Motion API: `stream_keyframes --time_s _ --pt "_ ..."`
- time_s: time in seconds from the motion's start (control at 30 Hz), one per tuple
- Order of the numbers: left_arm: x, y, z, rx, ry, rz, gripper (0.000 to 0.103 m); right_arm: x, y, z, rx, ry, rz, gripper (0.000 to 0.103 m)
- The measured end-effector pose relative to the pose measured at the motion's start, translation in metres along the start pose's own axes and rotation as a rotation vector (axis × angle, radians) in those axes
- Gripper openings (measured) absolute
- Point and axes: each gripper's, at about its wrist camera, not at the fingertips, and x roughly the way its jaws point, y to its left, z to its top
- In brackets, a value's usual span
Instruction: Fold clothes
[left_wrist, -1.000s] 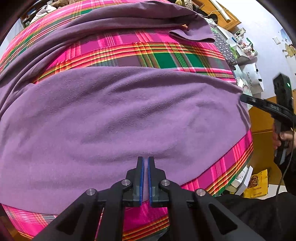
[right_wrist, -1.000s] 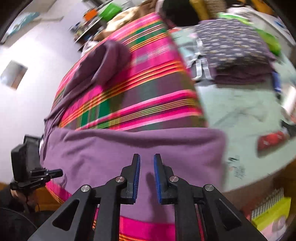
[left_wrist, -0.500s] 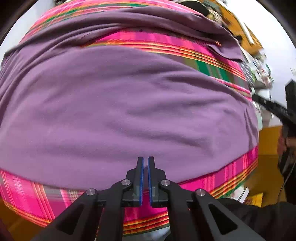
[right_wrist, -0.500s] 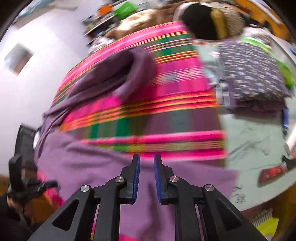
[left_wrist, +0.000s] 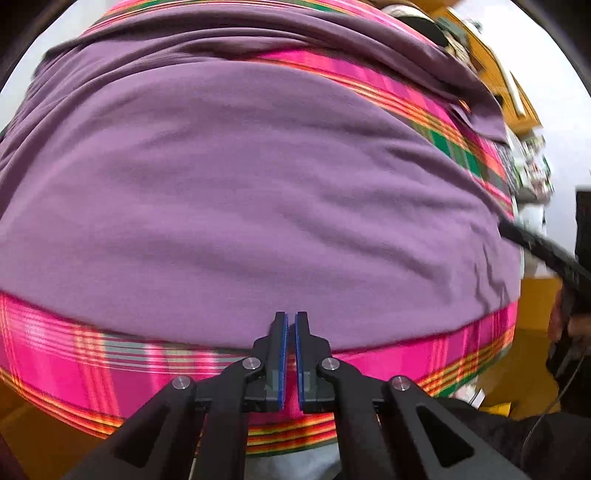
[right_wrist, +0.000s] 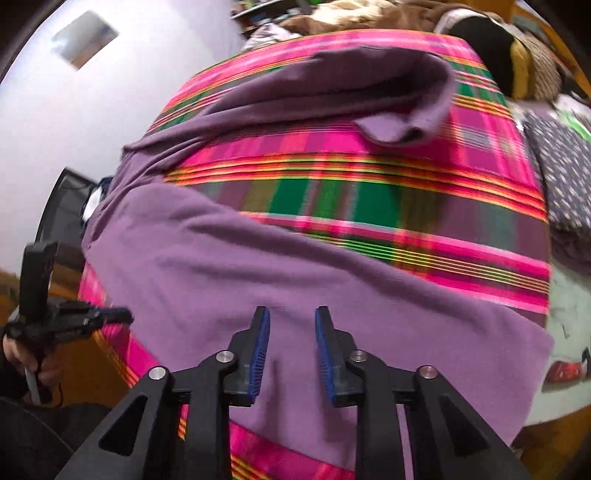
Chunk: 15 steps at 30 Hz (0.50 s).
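Observation:
A purple garment (left_wrist: 258, 192) lies spread over a pink plaid cloth (left_wrist: 92, 350), with one long sleeve (right_wrist: 332, 88) stretched across the far side. My left gripper (left_wrist: 290, 321) hovers over the garment's near hem, jaws shut with nothing between them; it also shows at the left of the right wrist view (right_wrist: 110, 315). My right gripper (right_wrist: 291, 321) hangs above the garment's near right part, its jaws opening and empty; in the left wrist view it enters from the right edge (left_wrist: 509, 227).
The plaid cloth (right_wrist: 388, 206) covers the table. A folded dark patterned garment (right_wrist: 565, 177) lies at the right. A pile of brown and black items (right_wrist: 480, 33) sits at the far end. A red object (right_wrist: 565, 369) lies on the pale surface at right.
The left gripper slid toward the garment's near hem, staying shut. The right gripper moved left over the garment and its jaws spread wider.

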Motion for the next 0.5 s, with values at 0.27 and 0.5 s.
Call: stream_keyframes --time_s 0.27,0.5 --pt "-0.037 0.086 0.003 -0.182 -0.11 0.018 0.004 0.023 0.069 -0.003 -0.087 0.036 0.048 0.027" --pt "-0.081 0.194 -0.004 -0.33 -0.207 0.058 0.013 0.042 0.142 0.001 -0.161 0.003 0.074 0.027"
